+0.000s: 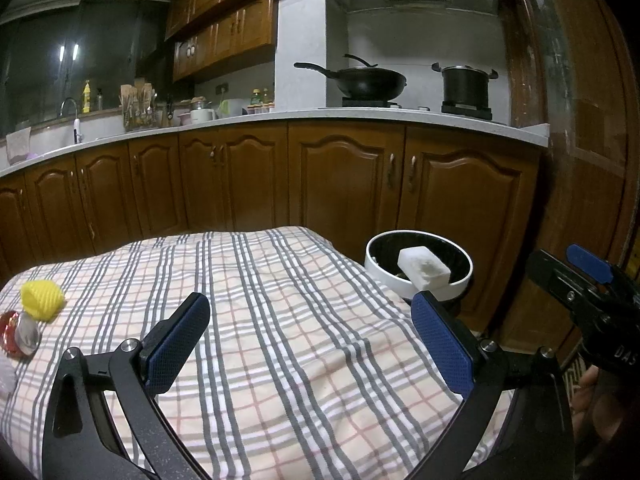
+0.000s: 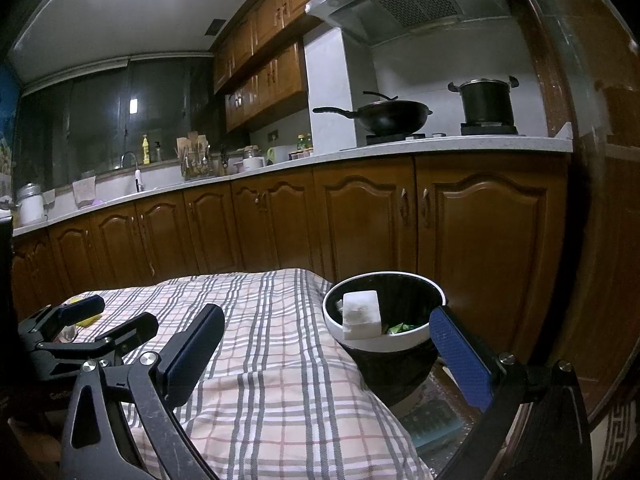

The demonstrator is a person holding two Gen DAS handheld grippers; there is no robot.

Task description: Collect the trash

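Note:
A round bin with a white rim stands beside the table's right edge. A white foam block and some green scraps lie in it. On the plaid-covered table, at the far left, lie a yellow foam net, a red and clear wrapper and a pale scrap. My left gripper is open and empty above the cloth. My right gripper is open and empty near the bin, and also shows in the left wrist view.
Wooden cabinets and a white counter run behind the table. A black wok and a pot sit on the stove. A sink is at the left. A wooden door stands at the right.

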